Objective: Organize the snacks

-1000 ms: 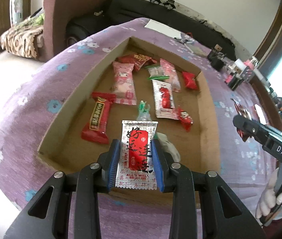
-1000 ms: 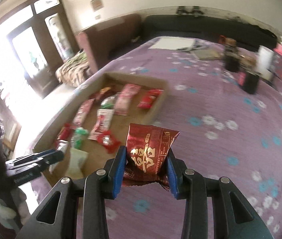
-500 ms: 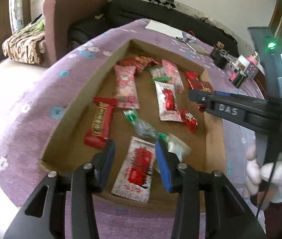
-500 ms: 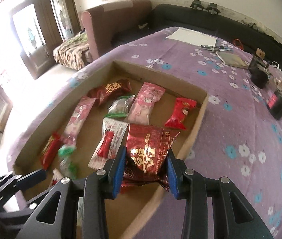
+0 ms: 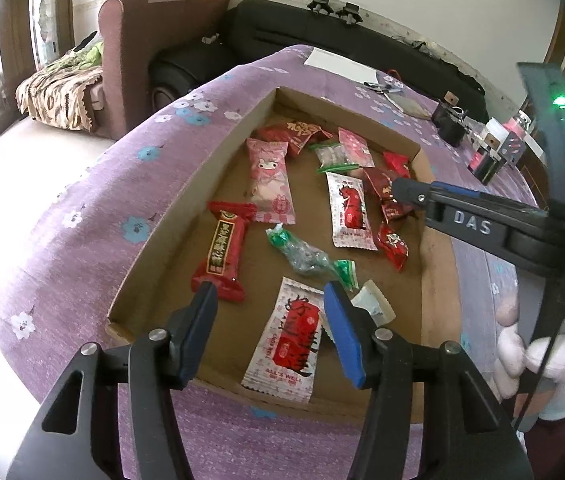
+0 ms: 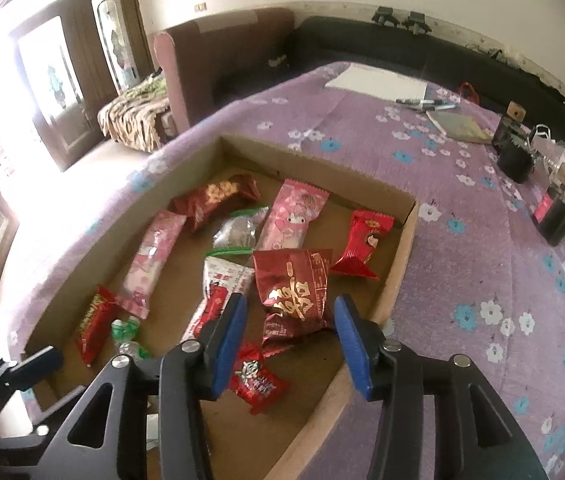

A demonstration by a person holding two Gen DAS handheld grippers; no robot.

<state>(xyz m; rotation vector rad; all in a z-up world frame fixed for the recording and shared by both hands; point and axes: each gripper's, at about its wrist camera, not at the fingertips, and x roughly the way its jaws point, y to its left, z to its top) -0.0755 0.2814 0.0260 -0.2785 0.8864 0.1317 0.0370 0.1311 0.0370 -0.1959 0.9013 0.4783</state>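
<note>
Both claws, left (image 5: 268,314) and right (image 6: 288,326), hover spread above the tray (image 5: 186,196)

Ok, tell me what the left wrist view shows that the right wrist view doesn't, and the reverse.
Only the left wrist view shows the white ALL'S WELL sachet between the open left gripper, and the gloved hand.

Only the right wrist view shows the glass-panelled door and the open right gripper over the dark red foil packet.

Both show the cardboard tray and purple floral cloth.
</note>
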